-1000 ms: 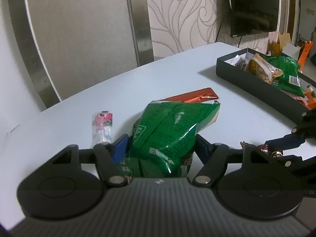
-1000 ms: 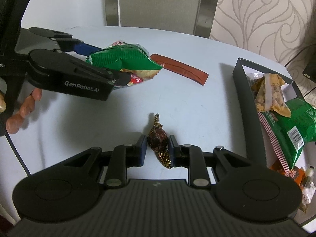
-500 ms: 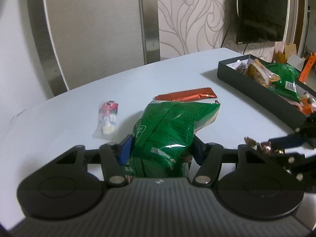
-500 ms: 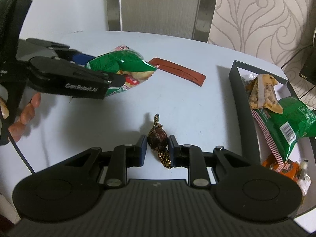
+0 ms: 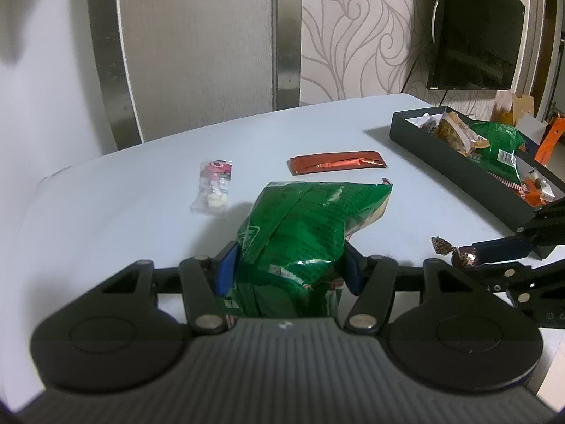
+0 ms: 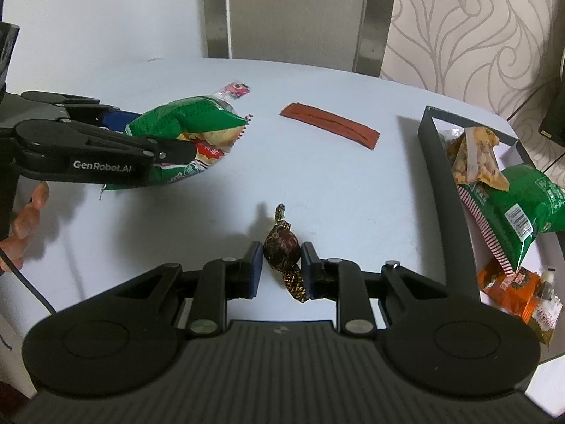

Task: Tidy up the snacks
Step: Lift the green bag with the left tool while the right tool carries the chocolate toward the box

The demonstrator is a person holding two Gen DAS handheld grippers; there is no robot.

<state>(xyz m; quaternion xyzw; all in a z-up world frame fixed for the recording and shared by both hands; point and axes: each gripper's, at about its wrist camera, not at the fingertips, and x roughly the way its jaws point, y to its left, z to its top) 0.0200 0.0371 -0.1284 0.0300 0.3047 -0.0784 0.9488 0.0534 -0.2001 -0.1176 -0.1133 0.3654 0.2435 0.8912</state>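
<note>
My left gripper is shut on a green snack bag and holds it above the white table; it also shows in the right wrist view. My right gripper is shut on a brown foil-wrapped candy, lifted off the table; the candy shows at the right of the left wrist view. A black tray at the right holds several snack packs, among them a green bag and a nut pack.
A red flat packet and a small clear pink sweet packet lie on the table beyond the held bag. A grey chair back stands behind the table. A dark screen hangs on the wall.
Both grippers have risen with their loads. The green bag has lifted further off the table, and the red packet and pink packet now show clear of it.
</note>
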